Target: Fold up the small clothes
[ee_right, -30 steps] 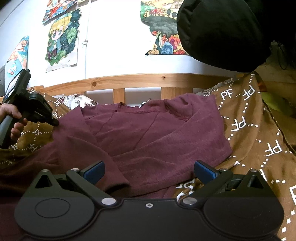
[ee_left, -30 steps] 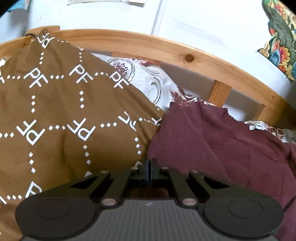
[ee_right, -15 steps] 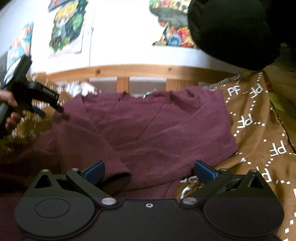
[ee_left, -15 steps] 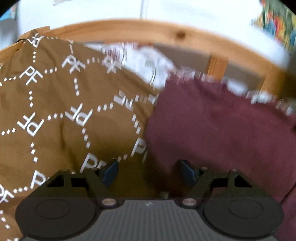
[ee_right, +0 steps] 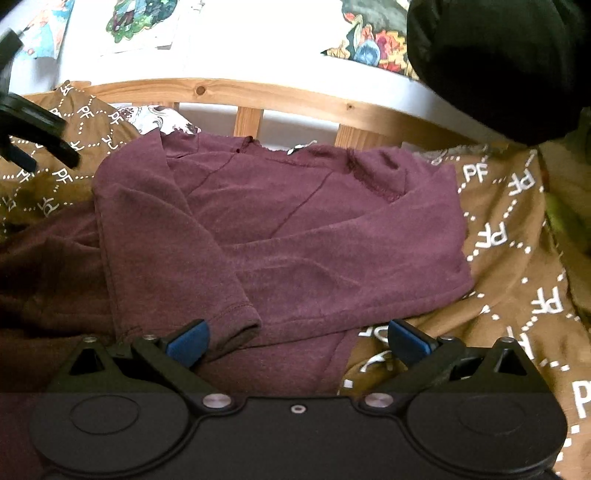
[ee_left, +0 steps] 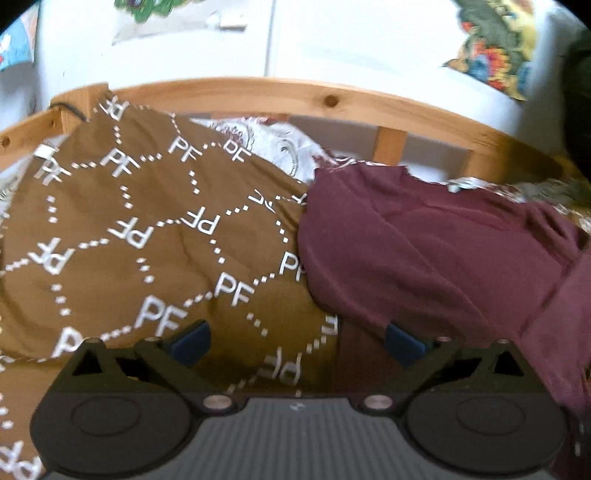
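A maroon long-sleeved top (ee_right: 288,236) lies on a brown bedspread (ee_right: 517,229) printed with white "PF" letters. Both its sleeves are folded in across the body; the left sleeve's cuff (ee_right: 236,317) lies near the front. My right gripper (ee_right: 297,338) is open and empty, low over the top's bottom hem. My left gripper (ee_left: 295,343) is open and empty, over the bedspread (ee_left: 147,229) at the top's left edge (ee_left: 424,251). The left gripper also shows at the far left of the right wrist view (ee_right: 26,129).
A wooden headboard rail (ee_right: 258,92) with slats runs behind the bed, below a white wall with posters (ee_right: 136,22). A patterned white pillow (ee_left: 280,147) lies behind the top. A dark rounded shape (ee_right: 498,62) fills the upper right of the right wrist view.
My left gripper was shut on the top's left sleeve fabric, then opened, let it go and drew back to the left. The sleeve now lies folded over the body. The right gripper stayed open.
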Available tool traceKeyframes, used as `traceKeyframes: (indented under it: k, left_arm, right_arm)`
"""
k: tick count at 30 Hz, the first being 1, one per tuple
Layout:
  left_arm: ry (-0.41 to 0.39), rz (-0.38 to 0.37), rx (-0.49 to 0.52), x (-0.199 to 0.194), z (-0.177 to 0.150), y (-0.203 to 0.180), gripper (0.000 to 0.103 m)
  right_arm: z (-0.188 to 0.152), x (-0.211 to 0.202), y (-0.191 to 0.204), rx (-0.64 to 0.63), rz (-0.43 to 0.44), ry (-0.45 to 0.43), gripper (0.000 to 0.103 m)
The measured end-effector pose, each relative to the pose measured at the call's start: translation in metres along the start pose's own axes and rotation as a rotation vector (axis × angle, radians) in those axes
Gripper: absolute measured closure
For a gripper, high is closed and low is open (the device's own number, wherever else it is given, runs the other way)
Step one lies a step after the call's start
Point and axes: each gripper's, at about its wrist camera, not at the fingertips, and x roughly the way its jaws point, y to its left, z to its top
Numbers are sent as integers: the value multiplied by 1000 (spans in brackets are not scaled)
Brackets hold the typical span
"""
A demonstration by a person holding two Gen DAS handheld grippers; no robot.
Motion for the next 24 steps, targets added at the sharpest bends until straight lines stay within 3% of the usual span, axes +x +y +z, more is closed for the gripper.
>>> traceKeyframes:
  k: [7, 12, 18, 24]
  left_arm:
    - [-12, -59, 147, -57, -33, 11, 1]
    - [8, -156, 296, -85, -55, 14, 1]
    - [58, -250, 432, -100, -81, 5, 1]
    - [107, -259, 567, -97, -109, -12, 1]
  right_arm:
    - [3, -22, 7, -27, -41, 4, 1]
    - [4, -52, 11, -18, 2, 14, 1]
    - [-1, -91, 22, -24, 15, 30, 1]
    - [-10, -115, 33, -20, 22, 67, 1]
